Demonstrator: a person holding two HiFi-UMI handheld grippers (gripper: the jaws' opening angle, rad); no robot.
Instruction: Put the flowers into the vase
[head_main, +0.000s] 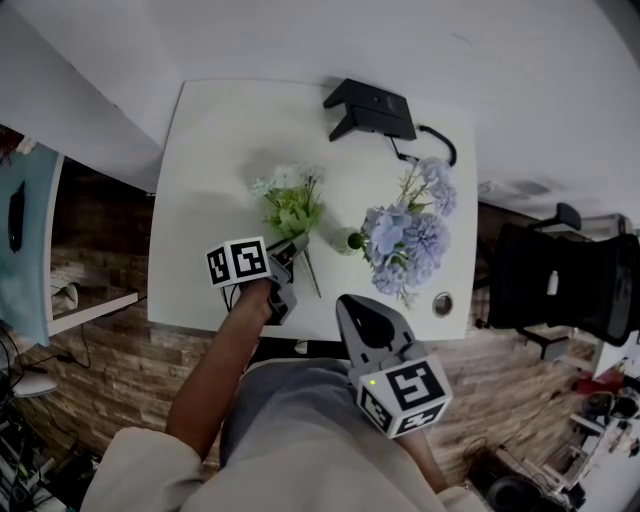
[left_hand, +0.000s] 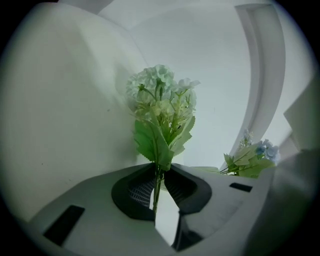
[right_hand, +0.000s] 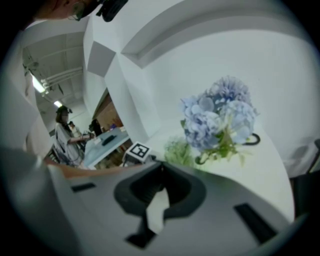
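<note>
On the table (head_main: 200, 180), blue flowers (head_main: 405, 235) fill the vase (head_main: 352, 240); left tool (left_hand: 159, 172) pinches the green bunch (left_hand: 161, 107), yet to go in; right tool (right_hand: 160, 172) pressed together.

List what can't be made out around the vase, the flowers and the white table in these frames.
- Vase: head view, blue flowers cover nearly all of it; shape and stance unclear.
- Small round object near the table's front edge: head view, too small to identify.
- Black device at the far edge: head view, too small to name.
- Person in the background: right gripper view, small and blurred.
</note>
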